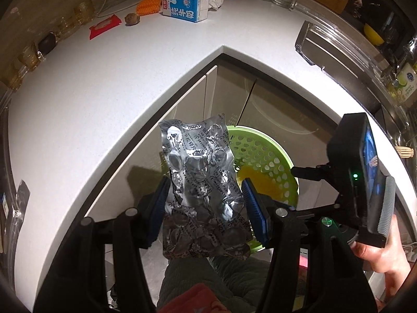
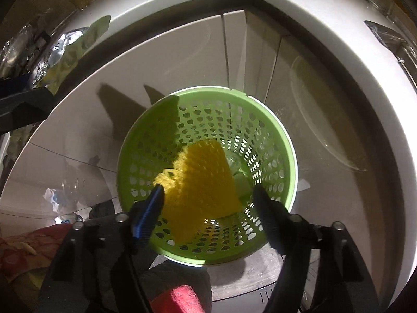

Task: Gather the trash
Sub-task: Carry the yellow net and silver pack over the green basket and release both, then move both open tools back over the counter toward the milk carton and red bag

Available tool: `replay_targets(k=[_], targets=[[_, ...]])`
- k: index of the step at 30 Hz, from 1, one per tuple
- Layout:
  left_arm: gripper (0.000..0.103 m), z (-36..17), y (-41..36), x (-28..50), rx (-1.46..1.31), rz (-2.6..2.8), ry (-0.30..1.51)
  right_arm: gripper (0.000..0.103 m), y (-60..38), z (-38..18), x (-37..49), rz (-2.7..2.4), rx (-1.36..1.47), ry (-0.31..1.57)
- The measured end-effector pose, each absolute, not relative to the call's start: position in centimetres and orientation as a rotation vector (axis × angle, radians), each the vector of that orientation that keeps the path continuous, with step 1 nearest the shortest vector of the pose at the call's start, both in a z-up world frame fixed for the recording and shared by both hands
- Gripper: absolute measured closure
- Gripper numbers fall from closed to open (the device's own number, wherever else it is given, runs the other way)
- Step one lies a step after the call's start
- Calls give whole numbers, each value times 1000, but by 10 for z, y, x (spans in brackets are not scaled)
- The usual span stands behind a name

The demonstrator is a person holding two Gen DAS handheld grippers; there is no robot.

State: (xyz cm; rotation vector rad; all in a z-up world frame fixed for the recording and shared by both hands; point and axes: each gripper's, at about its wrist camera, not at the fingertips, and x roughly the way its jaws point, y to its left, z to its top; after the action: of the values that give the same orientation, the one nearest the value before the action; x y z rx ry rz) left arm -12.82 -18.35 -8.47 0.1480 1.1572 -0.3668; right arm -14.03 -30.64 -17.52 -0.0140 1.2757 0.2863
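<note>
My left gripper [image 1: 206, 203] is shut on a crumpled silver blister pack [image 1: 200, 180] and holds it upright below the counter edge, just left of a green perforated basket [image 1: 271, 154] on the floor. In the right wrist view the basket [image 2: 265, 120] is straight below. A yellow foam net [image 2: 203, 185] lies inside it with some pale scraps. My right gripper [image 2: 208, 195] is open and empty above the basket's near rim. The blister pack also shows at the upper left of the right wrist view [image 2: 62, 44].
On the white L-shaped counter [image 1: 109, 78] stand a blue milk carton [image 1: 186, 5], a crumpled tissue [image 1: 216, 0], an orange knitted carrot [image 1: 149, 4], a brown nut-like lump [image 1: 131, 18] and a red packet [image 1: 104, 26]. A sink [image 1: 346, 52] lies at right. Cabinet doors [image 2: 182, 60] stand behind the basket.
</note>
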Motion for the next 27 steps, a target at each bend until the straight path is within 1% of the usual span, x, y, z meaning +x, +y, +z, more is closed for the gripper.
replay_targets(k=[1, 3, 4, 5, 6, 7, 15, 17, 19, 21, 24, 27], targets=[[48, -86, -183, -128, 147, -369, 1161, 29, -307, -176, -140, 288, -6, 1278], [48, -88, -184, -128, 145, -377, 1174, 25, -309, -174, -141, 291, 14, 1276], [48, -90, -185, -127, 145, -379, 1178, 19, -312, -171, -142, 286, 24, 1273], [48, -91, -186, -127, 146, -382, 1185, 16, -314, -169, -141, 277, 30, 1268], [48, -93, -186, -126, 148, -383, 1191, 10, -317, -166, -142, 269, 38, 1264], [48, -95, -187, -126, 149, -388, 1199, 8, -321, -160, -143, 261, 52, 1255], [48, -108, -200, -127, 154, -451, 1255, 7, -350, -107, -159, 224, 97, 1147], [48, -113, -205, -127, 159, -470, 1278, 5, -357, -92, -165, 208, 99, 1100], [45, -118, -211, -127, 171, -487, 1306, 4, -359, -80, -169, 197, 96, 1064], [29, -121, -213, -129, 180, -486, 1313, 4, -362, -70, -172, 192, 90, 1040], [22, -118, -214, -130, 179, -487, 1298, 4, -362, -66, -176, 181, 78, 1028], [19, -112, -209, -127, 156, -466, 1275, 4, -366, -65, -175, 181, 85, 1028]])
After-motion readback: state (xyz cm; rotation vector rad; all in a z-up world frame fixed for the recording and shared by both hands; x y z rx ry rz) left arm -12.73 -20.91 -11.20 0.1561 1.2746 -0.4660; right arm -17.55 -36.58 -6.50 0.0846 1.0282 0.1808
